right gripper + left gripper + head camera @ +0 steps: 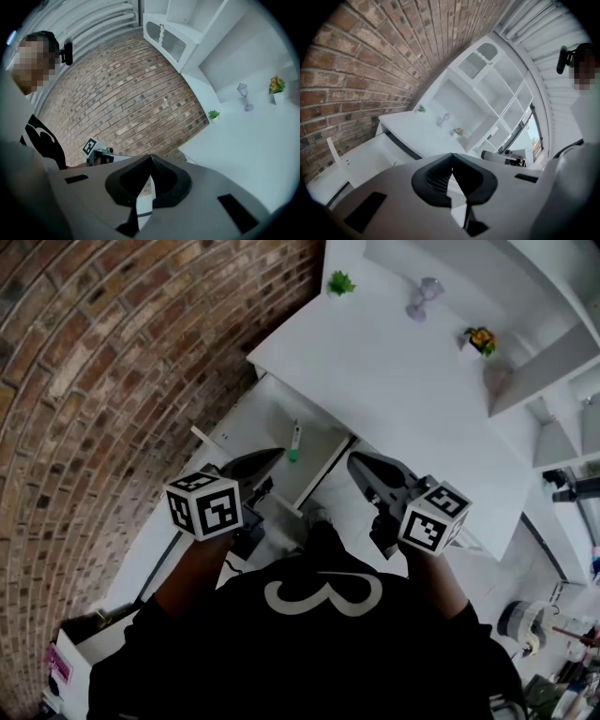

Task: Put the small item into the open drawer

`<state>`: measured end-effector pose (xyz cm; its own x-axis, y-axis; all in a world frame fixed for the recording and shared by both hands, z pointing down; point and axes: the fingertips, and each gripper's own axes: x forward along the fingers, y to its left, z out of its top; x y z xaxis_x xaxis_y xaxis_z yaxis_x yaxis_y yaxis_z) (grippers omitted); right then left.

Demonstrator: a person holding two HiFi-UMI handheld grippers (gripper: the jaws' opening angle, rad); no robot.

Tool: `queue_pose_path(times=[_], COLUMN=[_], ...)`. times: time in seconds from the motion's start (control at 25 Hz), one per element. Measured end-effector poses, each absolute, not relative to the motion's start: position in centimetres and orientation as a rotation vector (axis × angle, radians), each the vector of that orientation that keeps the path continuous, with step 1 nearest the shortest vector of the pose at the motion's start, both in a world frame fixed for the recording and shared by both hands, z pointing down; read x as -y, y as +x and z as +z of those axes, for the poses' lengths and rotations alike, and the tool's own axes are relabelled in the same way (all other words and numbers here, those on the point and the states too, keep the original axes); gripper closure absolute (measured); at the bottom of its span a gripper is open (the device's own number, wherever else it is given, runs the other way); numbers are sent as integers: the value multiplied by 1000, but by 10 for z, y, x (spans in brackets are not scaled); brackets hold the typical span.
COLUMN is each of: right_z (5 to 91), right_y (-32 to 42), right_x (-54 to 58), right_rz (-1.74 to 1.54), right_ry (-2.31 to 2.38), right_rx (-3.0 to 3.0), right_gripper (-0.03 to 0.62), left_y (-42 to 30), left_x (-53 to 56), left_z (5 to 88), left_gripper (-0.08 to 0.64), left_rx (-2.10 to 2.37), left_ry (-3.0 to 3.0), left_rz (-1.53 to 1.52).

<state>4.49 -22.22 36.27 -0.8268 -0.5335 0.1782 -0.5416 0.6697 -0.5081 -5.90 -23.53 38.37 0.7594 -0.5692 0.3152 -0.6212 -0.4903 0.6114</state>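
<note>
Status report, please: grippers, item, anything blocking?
Left gripper shut, empty. Right gripper shut, empty. Small item lies in open drawer. Nothing in the way.

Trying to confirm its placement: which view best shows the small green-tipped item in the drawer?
The head view: the green-tipped item lies inside the open drawer. The left gripper view shows part of the drawer, but no item can be made out there. The right gripper view shows neither.

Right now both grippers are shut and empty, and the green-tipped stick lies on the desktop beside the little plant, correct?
No. The head view shows the green-tipped stick inside the open drawer, not on the desktop. Left gripper and right gripper are indeed shut and empty.
</note>
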Motion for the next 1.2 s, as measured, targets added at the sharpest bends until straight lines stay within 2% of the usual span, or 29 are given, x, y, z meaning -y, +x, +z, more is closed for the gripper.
queue_pose_path(times=[0.4,1.2], right_z=[334,356], right_y=[53,61], right_x=[198,184], right_rz=[848,775], right_ry=[1120,1140], right_rx=[2916,2855], right_gripper=[583,583], left_y=[-70,-55], left_x=[205,194], left_z=[347,363], left_gripper=[557,557], left_rx=[852,815], left_ry=[2317,2310], left_rz=[40,76])
